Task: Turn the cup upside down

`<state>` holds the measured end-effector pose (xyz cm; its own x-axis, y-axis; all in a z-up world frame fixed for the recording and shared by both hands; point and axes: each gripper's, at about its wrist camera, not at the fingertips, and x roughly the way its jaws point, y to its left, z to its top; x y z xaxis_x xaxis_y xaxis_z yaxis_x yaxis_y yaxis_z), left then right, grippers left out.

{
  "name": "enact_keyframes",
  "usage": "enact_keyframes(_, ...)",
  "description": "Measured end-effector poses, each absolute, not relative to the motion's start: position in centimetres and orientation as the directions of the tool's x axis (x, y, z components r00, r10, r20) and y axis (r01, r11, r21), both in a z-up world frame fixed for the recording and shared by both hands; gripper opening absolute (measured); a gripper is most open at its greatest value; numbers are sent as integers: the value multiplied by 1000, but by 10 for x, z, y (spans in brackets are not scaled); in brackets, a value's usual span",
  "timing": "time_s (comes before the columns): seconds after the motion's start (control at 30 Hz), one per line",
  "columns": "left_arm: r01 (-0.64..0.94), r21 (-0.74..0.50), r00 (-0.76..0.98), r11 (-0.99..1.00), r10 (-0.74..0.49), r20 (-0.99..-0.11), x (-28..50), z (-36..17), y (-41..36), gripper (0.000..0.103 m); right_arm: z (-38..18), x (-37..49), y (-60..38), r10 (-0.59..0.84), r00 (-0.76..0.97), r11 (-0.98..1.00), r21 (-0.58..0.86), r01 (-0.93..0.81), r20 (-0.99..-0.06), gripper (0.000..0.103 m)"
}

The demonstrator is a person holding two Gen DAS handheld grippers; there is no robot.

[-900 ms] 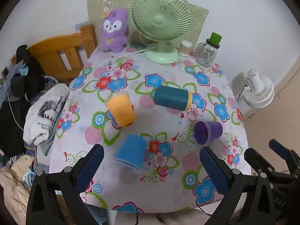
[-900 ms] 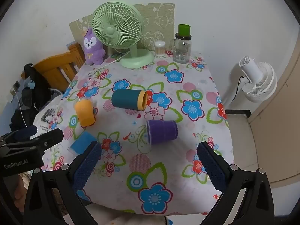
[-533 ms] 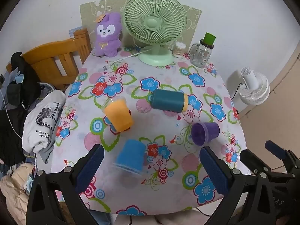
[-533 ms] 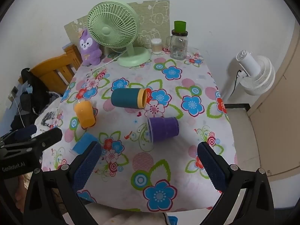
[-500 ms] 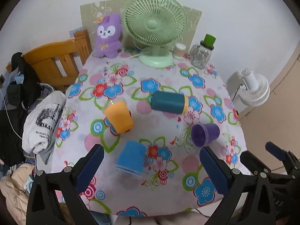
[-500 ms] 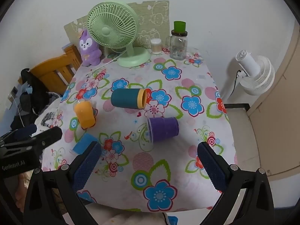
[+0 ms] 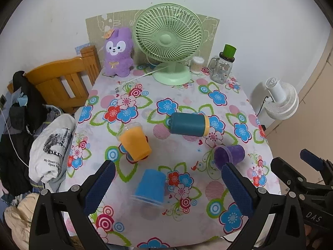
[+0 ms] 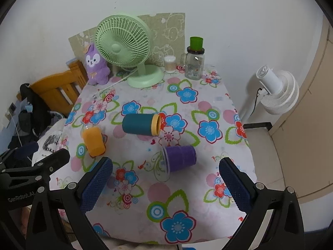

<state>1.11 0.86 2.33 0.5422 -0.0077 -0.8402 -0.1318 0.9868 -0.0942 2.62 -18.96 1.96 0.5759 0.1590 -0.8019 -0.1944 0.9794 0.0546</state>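
Floral table [image 7: 208,95] below me – both grippers, left [image 7: 166,184] and right [image 8: 165,184], wide open, holding nothing. Approach step, I judge: purple cup [image 8: 181,158] lies sideways mid-table – next needs lowering onto it.

A white wall [image 8: 229,10] fills twelve o'clock behind the table [image 8: 208,189] with its floral cloth. A wooden chair [image 7: 58,83] stands at nine o'clock, clothes [image 7: 22,129] heaped beside it. At three o'clock a white fan [image 8: 276,91] stands near a beige panel [image 8: 312,125].
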Motion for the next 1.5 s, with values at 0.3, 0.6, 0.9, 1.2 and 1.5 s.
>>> enact_keyframes(0.3,-115,-89,552,989,-11,-834,13,23,7,103,23,31,-190,132,584,983,32,-179,-801,103)
enact_keyframes(0.6,-120,-83,555,989,-3,-832,14,23,10,103,23,37,-184,136,582,982,30,-189,-801,103)
enact_keyframes(0.9,-112,-89,533,990,-15,-846,21,19,14,103,24,46,-179,144,579,981,41,-188,-803,103)
enact_keyframes(1.2,-79,-28,525,996,18,-851,32,7,6,103,17,62,-176,129,578,983,29,-179,-806,103)
enact_keyframes(1.5,-94,-62,448,994,-14,-894,51,-32,17,103,-10,83,-165,163,524,980,74,-187,-836,103)
